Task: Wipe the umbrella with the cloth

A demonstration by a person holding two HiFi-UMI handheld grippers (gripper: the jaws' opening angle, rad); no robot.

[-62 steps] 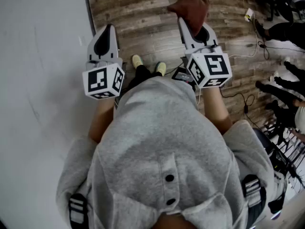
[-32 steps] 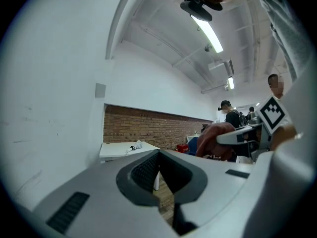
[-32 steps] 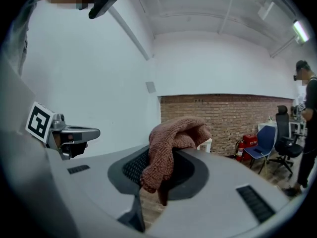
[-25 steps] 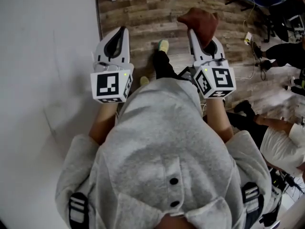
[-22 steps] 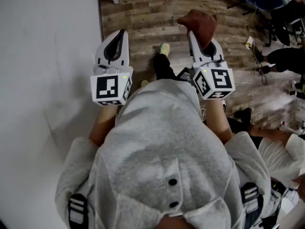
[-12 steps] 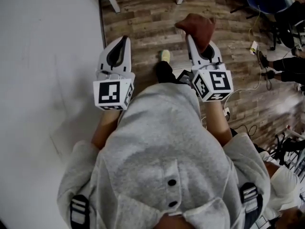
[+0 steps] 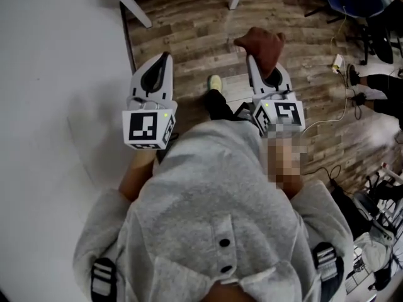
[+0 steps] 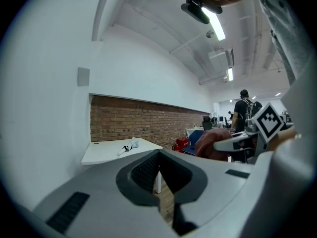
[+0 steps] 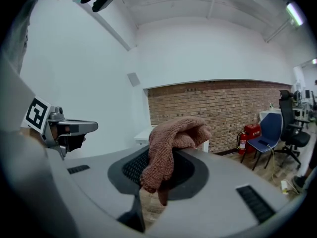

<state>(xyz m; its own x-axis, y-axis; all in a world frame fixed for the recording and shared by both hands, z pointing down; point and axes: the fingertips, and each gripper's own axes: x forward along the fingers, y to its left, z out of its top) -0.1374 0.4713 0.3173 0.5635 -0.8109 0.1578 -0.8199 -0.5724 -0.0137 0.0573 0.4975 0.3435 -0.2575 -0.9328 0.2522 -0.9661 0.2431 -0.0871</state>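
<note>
A brown knitted cloth point(image 7: 261, 44) hangs from my right gripper point(image 7: 254, 60), which is shut on it; it drapes over the jaws point(image 9: 171, 144) in the right gripper view. My left gripper point(image 7: 165, 56) is held level beside it, shut and with nothing in it point(image 8: 159, 155). Both point forward over the wooden floor. In the left gripper view, a small pale folded bundle, likely the umbrella point(image 8: 130, 145), lies on a white table point(image 8: 106, 151) ahead. That view also shows the right gripper point(image 8: 233, 142) with the cloth point(image 8: 213, 142).
A white wall point(image 7: 56, 74) runs along the left. White table legs point(image 7: 129, 2) show at the top of the head view. A brick wall point(image 9: 223, 108), a blue chair point(image 9: 267, 135) and a red extinguisher point(image 9: 242, 143) stand ahead. Cables point(image 7: 337, 61) and other people are on the right.
The person has walked forward with both grippers. White table legs have come into view at the top of the head view. The cloth stays in the right gripper's jaws.
</note>
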